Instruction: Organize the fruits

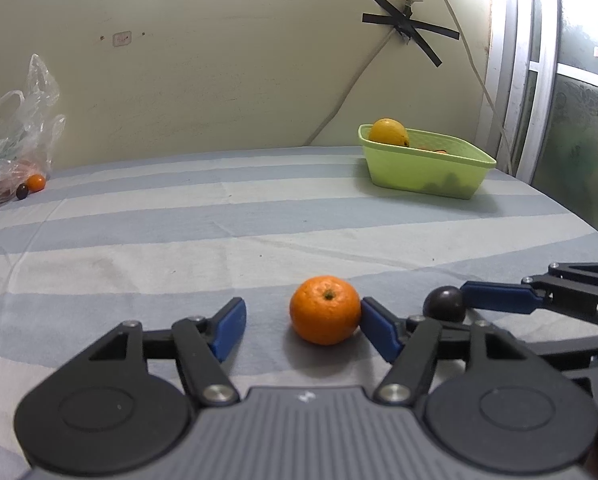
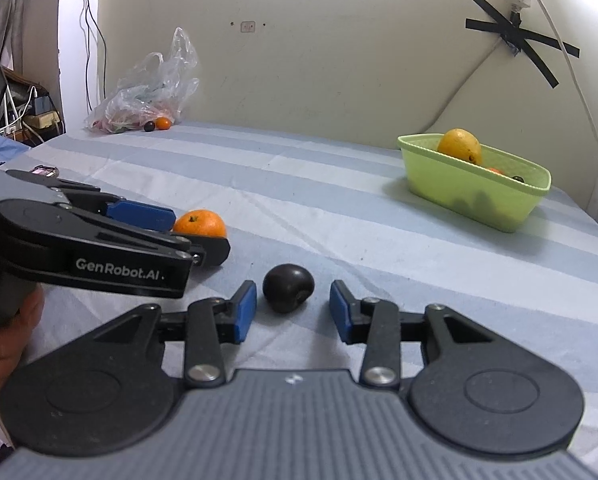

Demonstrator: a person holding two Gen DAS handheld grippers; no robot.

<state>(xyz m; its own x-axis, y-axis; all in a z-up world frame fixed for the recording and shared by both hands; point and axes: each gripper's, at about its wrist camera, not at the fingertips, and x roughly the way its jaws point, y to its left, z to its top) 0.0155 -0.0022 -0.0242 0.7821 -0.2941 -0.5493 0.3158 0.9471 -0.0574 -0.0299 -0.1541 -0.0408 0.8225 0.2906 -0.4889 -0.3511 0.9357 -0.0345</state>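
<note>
An orange (image 1: pixel 325 309) lies on the striped sheet between the fingers of my open left gripper (image 1: pixel 304 328), touching its right pad. It also shows in the right wrist view (image 2: pixel 200 223). A dark plum (image 2: pixel 288 288) lies between the pads of my open right gripper (image 2: pixel 292 312), touching neither; it shows in the left wrist view (image 1: pixel 444 304) too. A green basket (image 1: pixel 425 162) at the far right holds a yellow fruit (image 1: pixel 388 131) and some smaller ones. The basket (image 2: pixel 475 190) and yellow fruit (image 2: pixel 459 146) also show in the right wrist view.
A clear plastic bag (image 2: pixel 151 92) with more fruit lies at the far left by the wall, with a small orange (image 2: pixel 163 122) and a small dark fruit (image 2: pixel 149 126) beside it. Cables hang down the wall behind the basket. The bed drops off at the left.
</note>
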